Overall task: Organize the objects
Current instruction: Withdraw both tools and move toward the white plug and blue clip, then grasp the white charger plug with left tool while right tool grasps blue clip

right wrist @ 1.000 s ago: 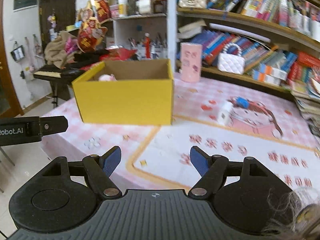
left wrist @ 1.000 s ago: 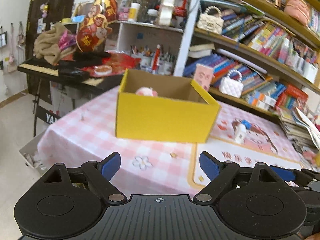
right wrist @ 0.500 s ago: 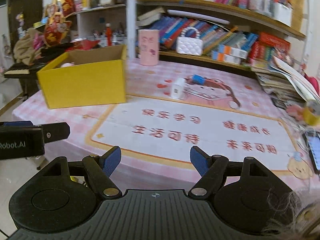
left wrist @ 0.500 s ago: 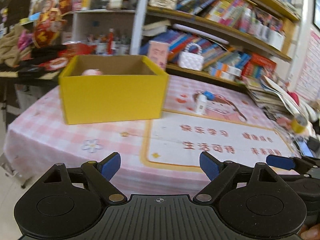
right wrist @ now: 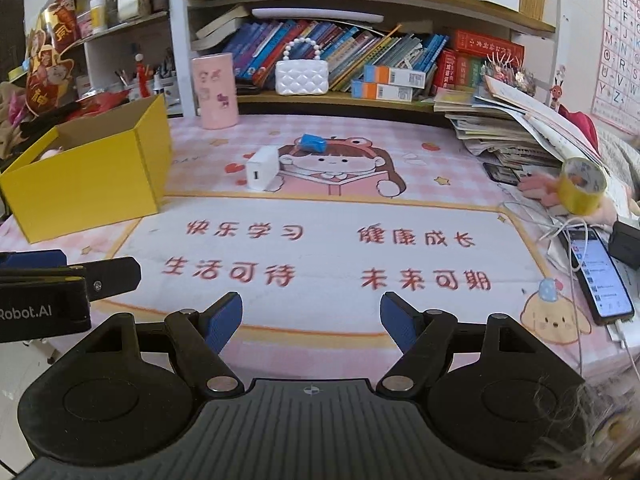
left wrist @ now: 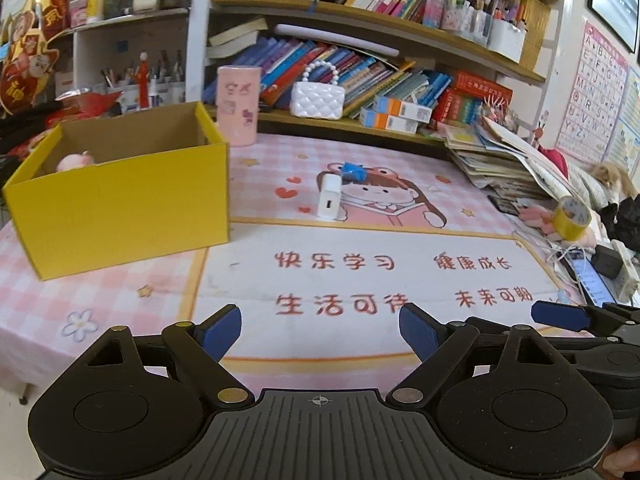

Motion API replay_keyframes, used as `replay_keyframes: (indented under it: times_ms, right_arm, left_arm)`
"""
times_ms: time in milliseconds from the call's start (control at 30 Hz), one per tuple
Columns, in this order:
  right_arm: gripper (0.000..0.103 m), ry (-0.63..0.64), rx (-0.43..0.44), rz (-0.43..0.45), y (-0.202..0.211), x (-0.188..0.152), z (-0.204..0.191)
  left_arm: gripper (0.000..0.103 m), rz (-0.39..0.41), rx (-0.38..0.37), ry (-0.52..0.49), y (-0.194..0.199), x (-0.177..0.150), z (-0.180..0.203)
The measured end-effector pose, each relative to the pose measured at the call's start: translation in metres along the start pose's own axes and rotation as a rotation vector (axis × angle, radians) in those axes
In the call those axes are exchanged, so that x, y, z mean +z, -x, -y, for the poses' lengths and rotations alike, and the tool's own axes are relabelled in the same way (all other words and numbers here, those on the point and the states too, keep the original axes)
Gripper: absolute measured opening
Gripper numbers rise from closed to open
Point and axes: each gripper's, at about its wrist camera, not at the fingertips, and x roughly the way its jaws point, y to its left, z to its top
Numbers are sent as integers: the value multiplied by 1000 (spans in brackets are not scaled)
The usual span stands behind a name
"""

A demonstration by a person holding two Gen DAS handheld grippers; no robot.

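Observation:
A yellow cardboard box (left wrist: 120, 208) stands open at the table's left, also in the right wrist view (right wrist: 92, 176); a pink soft toy (left wrist: 74, 160) lies inside it. A white charger block (left wrist: 329, 198) (right wrist: 262, 168) stands mid-table with a small blue object (left wrist: 352, 170) (right wrist: 314, 142) just behind it. My left gripper (left wrist: 320, 334) is open and empty over the table's near edge. My right gripper (right wrist: 311, 322) is open and empty beside it, to the right.
A pink cylinder (right wrist: 214, 92) stands at the back by the bookshelf. A yellow tape roll (right wrist: 582, 186), a phone with cable (right wrist: 600, 274) and stacked books (right wrist: 516, 136) crowd the right edge. The pink printed tablecloth (right wrist: 320, 248) covers the table.
Both grippers have swung to the right, from facing the yellow box to facing the middle of the table. Both stayed open and empty.

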Motion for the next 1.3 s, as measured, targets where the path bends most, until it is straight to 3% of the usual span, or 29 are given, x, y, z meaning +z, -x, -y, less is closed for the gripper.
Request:
replay_keyframes:
  times_ms: [467, 967, 1133, 1300]
  right_arm:
    - [74, 1, 37, 5, -59, 50, 47]
    - [74, 68, 117, 47, -180, 152, 75]
    - [74, 99, 153, 32, -218, 172, 76]
    - [74, 157, 203, 2, -256, 181, 70]
  left_arm:
    - [88, -8, 55, 17, -64, 40, 25]
    - [86, -5, 166, 40, -178, 109, 31]
    - [76, -42, 187, 55, -213, 116, 26]
    - [54, -66, 175, 50, -236, 119, 23]
